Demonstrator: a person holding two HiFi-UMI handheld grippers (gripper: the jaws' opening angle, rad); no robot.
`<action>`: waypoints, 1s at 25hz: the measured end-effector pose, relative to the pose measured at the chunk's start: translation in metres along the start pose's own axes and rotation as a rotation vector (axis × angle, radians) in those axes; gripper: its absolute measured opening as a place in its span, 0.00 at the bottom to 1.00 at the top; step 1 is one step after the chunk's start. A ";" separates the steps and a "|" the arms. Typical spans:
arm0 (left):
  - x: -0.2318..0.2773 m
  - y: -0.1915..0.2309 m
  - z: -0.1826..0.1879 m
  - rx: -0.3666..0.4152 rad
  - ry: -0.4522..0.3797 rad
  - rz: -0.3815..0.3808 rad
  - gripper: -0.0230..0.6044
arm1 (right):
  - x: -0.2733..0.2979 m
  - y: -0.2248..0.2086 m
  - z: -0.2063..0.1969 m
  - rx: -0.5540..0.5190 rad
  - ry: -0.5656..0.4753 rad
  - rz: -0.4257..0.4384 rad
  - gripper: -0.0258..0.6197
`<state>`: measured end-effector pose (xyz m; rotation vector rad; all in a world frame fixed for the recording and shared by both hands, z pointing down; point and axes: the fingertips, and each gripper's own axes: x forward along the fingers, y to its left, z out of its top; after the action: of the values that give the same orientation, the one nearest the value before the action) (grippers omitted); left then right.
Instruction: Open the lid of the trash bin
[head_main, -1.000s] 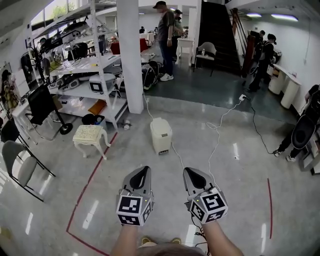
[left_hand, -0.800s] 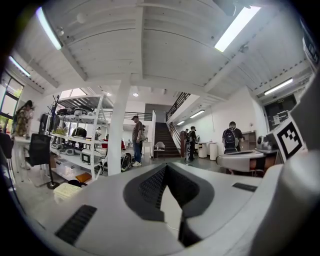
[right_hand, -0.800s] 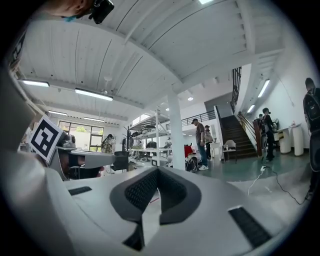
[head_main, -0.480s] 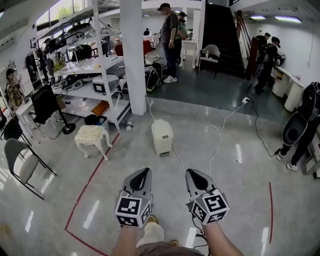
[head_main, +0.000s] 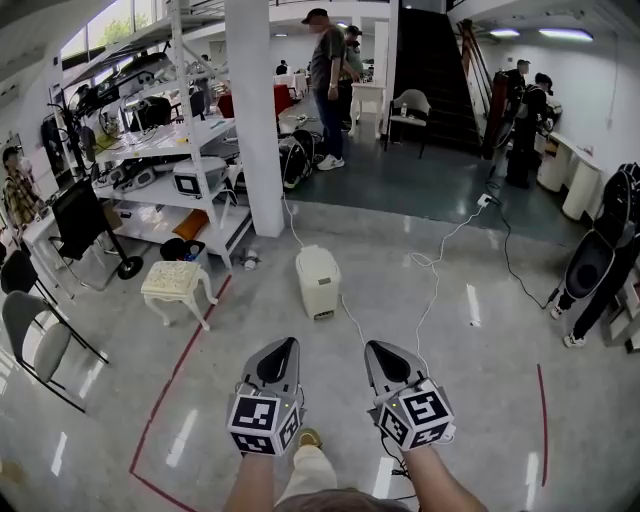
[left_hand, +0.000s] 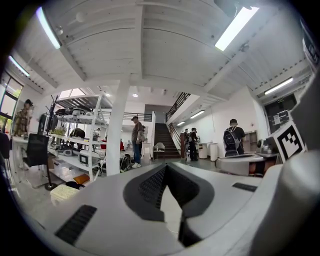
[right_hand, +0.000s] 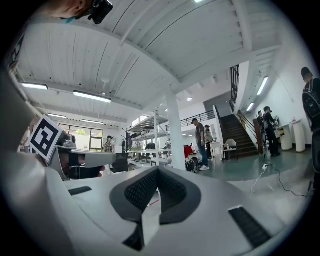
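A cream-white trash bin (head_main: 318, 282) stands on the shiny floor ahead of me, its lid down, near the foot of a white pillar (head_main: 252, 120). My left gripper (head_main: 282, 347) and right gripper (head_main: 380, 348) are held side by side in the air, well short of the bin and pointing toward it. Both are shut with nothing between the jaws. In the left gripper view the left gripper (left_hand: 166, 168) has its dark pads meeting at the tip. The right gripper (right_hand: 157, 170) looks the same in its own view.
A white cable (head_main: 432, 272) runs across the floor past the bin. A cream stool (head_main: 177, 282) and a metal shelf rack (head_main: 165, 160) are to the left, with a black chair (head_main: 30, 335) further left. Red tape (head_main: 178, 375) marks the floor. People (head_main: 327, 80) stand further back by the stairs.
The bin sits slightly lower and nearer in the head view, and my leg now shows below. Both grippers stay shut side by side.
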<state>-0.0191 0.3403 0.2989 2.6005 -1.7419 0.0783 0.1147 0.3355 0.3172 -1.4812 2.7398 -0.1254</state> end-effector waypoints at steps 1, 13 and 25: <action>0.003 0.002 0.000 -0.005 -0.001 0.000 0.02 | 0.004 -0.001 0.000 0.001 0.001 0.003 0.09; 0.052 0.033 -0.015 -0.019 0.024 0.007 0.02 | 0.055 -0.025 -0.004 0.012 0.004 0.000 0.09; 0.120 0.081 -0.022 -0.018 0.041 -0.009 0.02 | 0.131 -0.048 -0.012 0.023 0.029 0.005 0.09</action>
<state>-0.0492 0.1990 0.3246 2.5750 -1.7097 0.1146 0.0824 0.2009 0.3355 -1.4779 2.7547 -0.1784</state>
